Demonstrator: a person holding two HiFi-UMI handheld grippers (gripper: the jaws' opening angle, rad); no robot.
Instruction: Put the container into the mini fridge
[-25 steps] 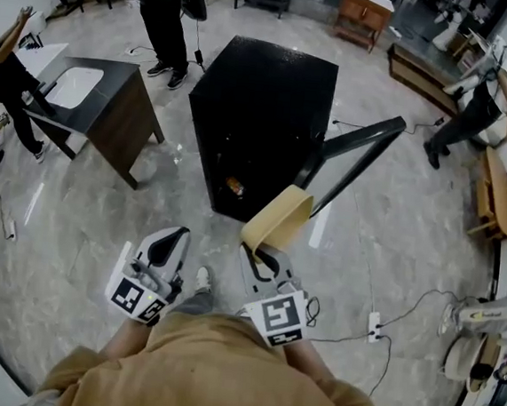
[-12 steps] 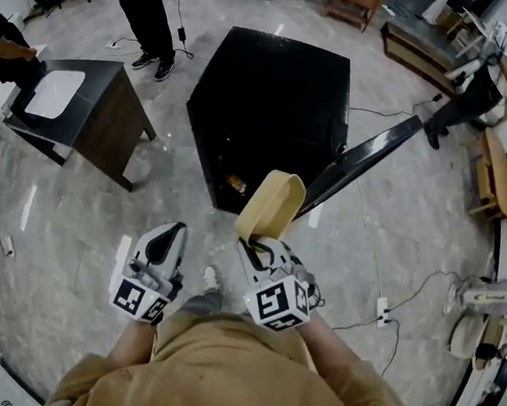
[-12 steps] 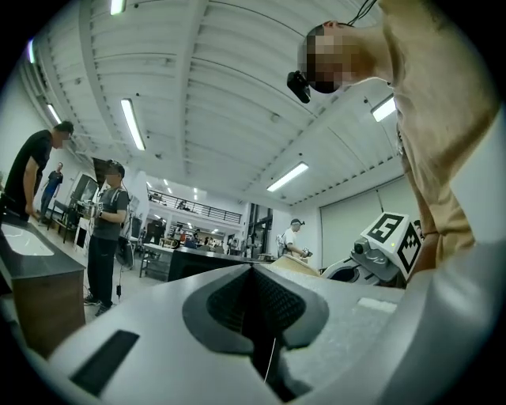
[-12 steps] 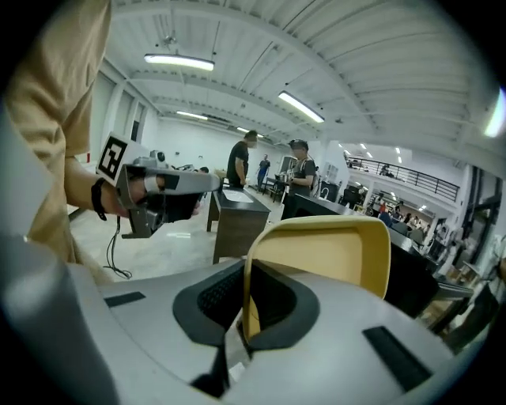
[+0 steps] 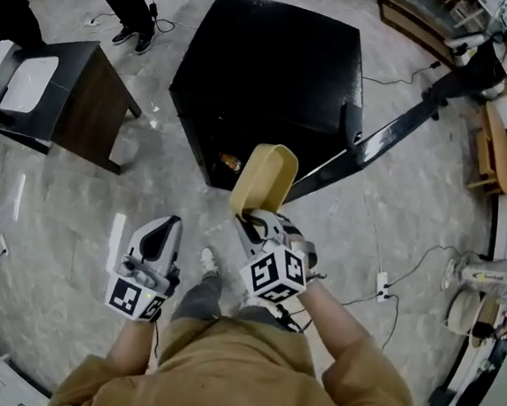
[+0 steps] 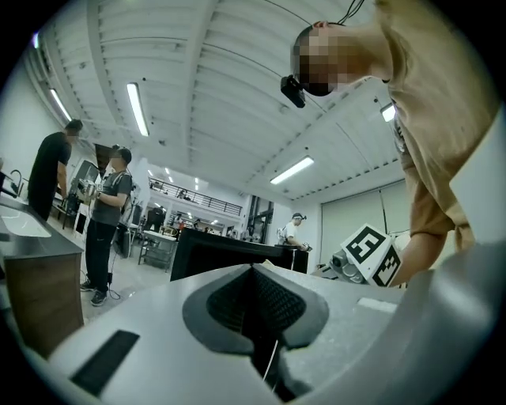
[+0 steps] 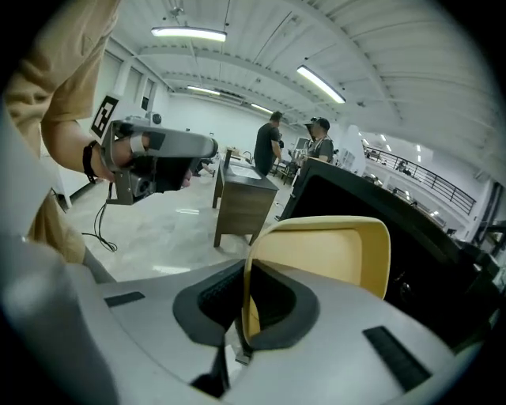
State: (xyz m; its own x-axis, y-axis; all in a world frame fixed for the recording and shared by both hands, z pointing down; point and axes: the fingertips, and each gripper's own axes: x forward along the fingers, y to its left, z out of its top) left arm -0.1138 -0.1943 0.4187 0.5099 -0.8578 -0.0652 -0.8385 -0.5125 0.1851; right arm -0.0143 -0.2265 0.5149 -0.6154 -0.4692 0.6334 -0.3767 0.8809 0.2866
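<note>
The left tool [image 5: 164, 225], clenched on nothing, hangs low, while the right tool [image 5: 254, 217] grasps the rim of the pale yellow plastic container [image 5: 267, 177] just before the black mini fridge [image 5: 266, 74], its open door [image 5: 394, 135] swung aside; probably best to level the container and steer past the small orange item [image 5: 231, 162] inside.

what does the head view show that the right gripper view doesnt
Only the head view: the right gripper's marker cube and a white power strip on the floor. Only the right gripper view: the ceiling lights, and the jaws shut on the yellow container's rim. Both: the container, the black mini fridge, the side table and the left gripper.
</note>
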